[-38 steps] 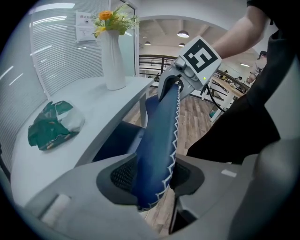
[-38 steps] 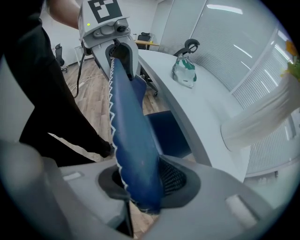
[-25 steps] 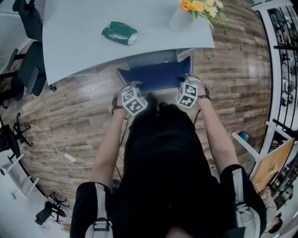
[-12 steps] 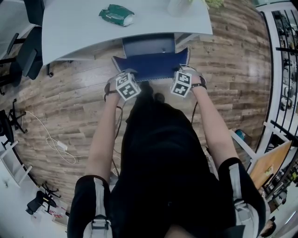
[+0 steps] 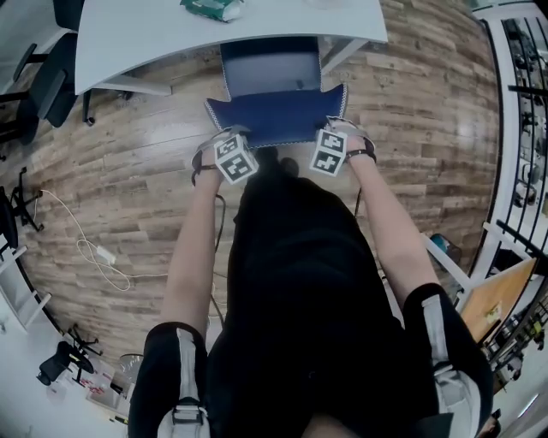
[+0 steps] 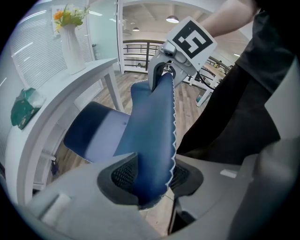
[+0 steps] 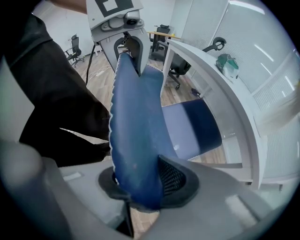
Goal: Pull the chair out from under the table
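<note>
In the head view the chair stands with its blue backrest [image 5: 276,120] toward me and its seat [image 5: 270,70] mostly out from under the white table [image 5: 137,38]. My left gripper [image 5: 229,139] grips the backrest's top edge at its left end, jaws closing, pads against the blue fabric [image 6: 150,154]. At the right end my right gripper [image 5: 334,133] is shut on the same edge [image 7: 138,154]. Each gripper view looks along the backrest to the other gripper: the right gripper [image 6: 164,70] and the left gripper [image 7: 129,47].
A green packet [image 5: 210,7] lies on the table, and a vase of flowers [image 6: 70,40] stands there too. Black office chairs [image 5: 43,94] stand at the left. A cable with an adapter [image 5: 98,255] lies on the wooden floor. Railings [image 5: 522,94] and a board [image 5: 497,304] line the right.
Both grippers have drawn back toward me with the backrest in them. The chair has slid out from under the table, so much more of the seat shows.
</note>
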